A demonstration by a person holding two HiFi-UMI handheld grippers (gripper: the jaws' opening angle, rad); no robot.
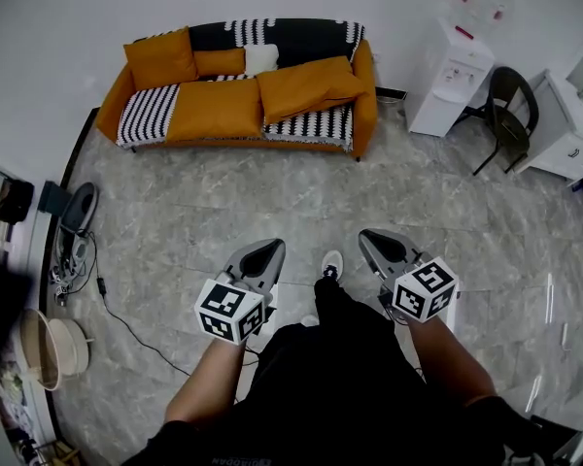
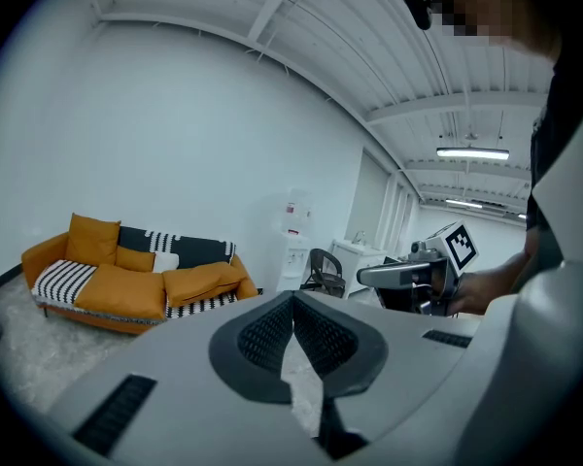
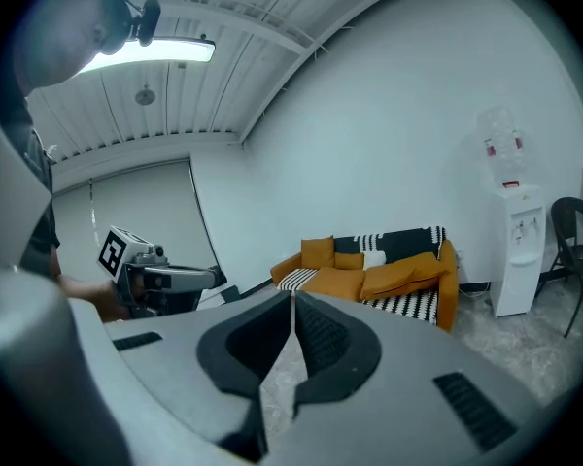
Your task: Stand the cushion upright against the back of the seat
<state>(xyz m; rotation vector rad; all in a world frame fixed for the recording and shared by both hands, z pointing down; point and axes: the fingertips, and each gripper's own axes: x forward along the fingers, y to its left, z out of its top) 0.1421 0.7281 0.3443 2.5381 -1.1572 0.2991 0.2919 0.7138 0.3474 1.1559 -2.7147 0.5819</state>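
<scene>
**Both grippers closed and empty; cushion lying on the sofa seat**

Nearest the camera, the left gripper and the right gripper are held side by side above the grey tile floor, both aimed toward the sofa. Each gripper view shows its jaws closed together with nothing between them. One white shoe shows between the two grippers.

Well beyond them, the orange sofa stands against the white wall. The large orange cushion lies on the seat at the end nearest the water dispenser. Its rear edge appears to rest low against the backrest, but contact cannot be confirmed at this range. A second cushion lies flat mid-seat. A third cushion stands upright in the opposite corner.
</scene>
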